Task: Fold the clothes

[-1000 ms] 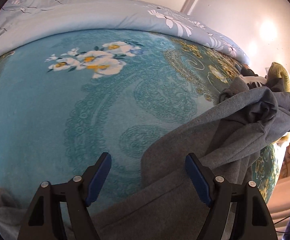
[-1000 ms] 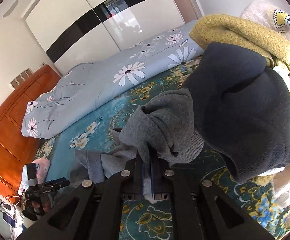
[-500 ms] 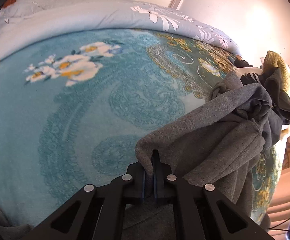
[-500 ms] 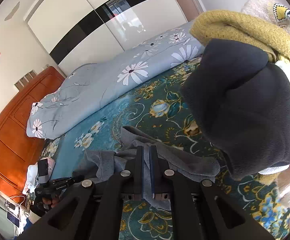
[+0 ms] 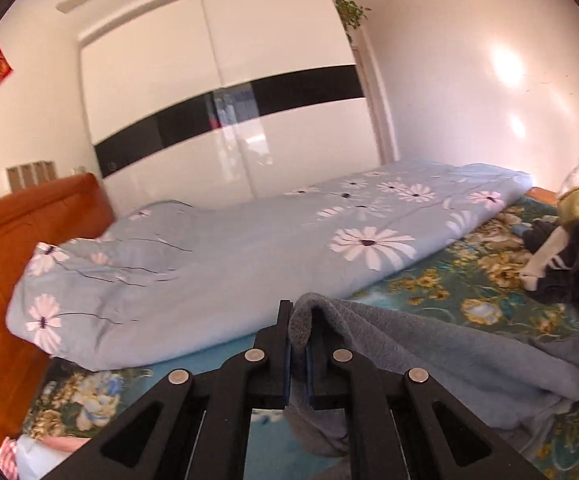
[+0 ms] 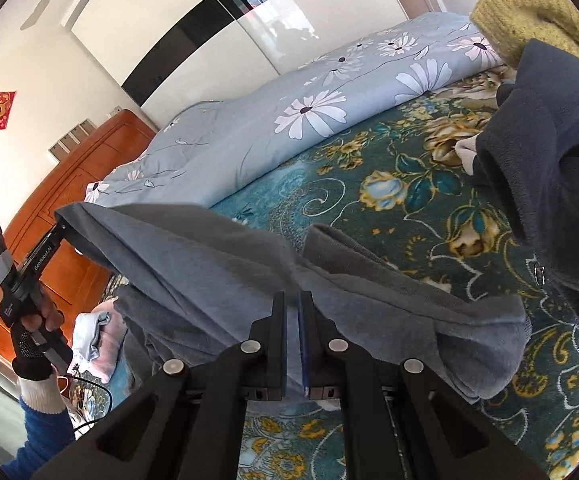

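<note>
A grey garment [image 5: 429, 352] hangs stretched between my two grippers above the teal floral bedspread [image 5: 441, 280]. My left gripper [image 5: 298, 320] is shut on a bunched edge of it. In the right wrist view the same garment [image 6: 217, 256] spreads from my right gripper [image 6: 292, 300], which is shut on its near edge, up to the left gripper [image 6: 55, 232] held in a gloved hand at far left. Part of the garment sags onto the bedspread [image 6: 369, 168].
A rolled blue daisy-print quilt [image 5: 249, 256] lies along the far side of the bed. A pile of dark and yellow clothes [image 6: 549, 128] sits at right. An orange wooden headboard [image 5: 5, 280] stands at left, a white wardrobe [image 5: 229, 100] behind. Folded pink and white clothes [image 6: 97, 332] lie at left.
Both grippers have lifted the grey garment off the bed and pulled it apart. The left gripper, open one second ago, shut on the garment's edge and tilted up toward the room.
</note>
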A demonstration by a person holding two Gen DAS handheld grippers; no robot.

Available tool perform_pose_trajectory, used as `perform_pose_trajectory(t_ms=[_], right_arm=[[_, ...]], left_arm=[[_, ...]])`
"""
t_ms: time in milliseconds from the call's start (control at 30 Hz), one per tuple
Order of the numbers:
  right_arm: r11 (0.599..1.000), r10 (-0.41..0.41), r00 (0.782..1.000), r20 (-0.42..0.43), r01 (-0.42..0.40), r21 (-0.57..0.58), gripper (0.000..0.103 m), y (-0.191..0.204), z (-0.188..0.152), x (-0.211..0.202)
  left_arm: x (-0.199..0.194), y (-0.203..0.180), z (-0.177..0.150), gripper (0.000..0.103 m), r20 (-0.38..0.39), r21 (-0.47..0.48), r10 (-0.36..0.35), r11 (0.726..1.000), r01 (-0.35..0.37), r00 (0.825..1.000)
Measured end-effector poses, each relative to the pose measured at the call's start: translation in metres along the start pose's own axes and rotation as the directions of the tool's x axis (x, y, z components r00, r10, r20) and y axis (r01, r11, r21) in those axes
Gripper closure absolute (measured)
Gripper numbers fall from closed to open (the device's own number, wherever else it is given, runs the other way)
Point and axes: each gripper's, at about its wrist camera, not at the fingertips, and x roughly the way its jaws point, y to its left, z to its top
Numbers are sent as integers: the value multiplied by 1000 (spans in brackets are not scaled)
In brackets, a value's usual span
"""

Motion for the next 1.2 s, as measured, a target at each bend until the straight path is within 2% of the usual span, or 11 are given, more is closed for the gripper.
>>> perform_pose_trajectory(t_ms=[67, 133, 300, 433, 533, 600, 700, 833, 933, 1167, 1200], right_arm=[[1000, -5, 1000, -18, 4, -4, 97, 0, -1, 7], [1000, -10, 999, -37, 10, -4, 97, -1, -1, 14], [1000, 0, 997, -78, -1, -14, 97, 5, 4, 36], [997, -41, 992, -120, 33, -68, 97, 22, 12, 60], [989, -122, 986, -112, 112, -96, 90, 25, 26, 75], [985, -162, 980, -114, 154, -77, 73, 16, 35, 80], [985, -172, 978, -117, 171, -18, 72, -2, 40, 76], [982, -188, 978, -88, 190, 12, 70, -14, 30, 54], [981, -191, 979, -75, 193, 21, 68, -18, 21, 37], [979, -204, 977, -70, 204, -7, 57, -19, 0, -1], [977, -213, 975, -67, 212, -14, 53, -21, -3, -7]], left_arm=[[4, 8, -26, 97, -22, 43, 81, 996, -80, 996], [20, 14, -60, 96, -124, 79, 99, 993, -90, 987], [45, 31, -144, 96, -355, 4, 39, 999, -40, 934], [38, 29, -183, 94, -423, -78, -34, 997, 1, 906], [30, 32, -196, 93, -428, -147, -97, 988, 37, 899], [15, 38, -195, 88, -415, -222, -169, 972, 81, 894], [-6, 60, -193, 50, -370, -317, -256, 938, 138, 893], [-11, 95, -182, 40, -311, -409, -291, 900, 149, 905], [20, 111, -172, 34, -321, -456, -295, 881, 126, 900], [133, 105, -181, 34, -486, -540, -364, 840, 54, 795], [143, 104, -183, 34, -492, -570, -397, 819, 58, 775]])
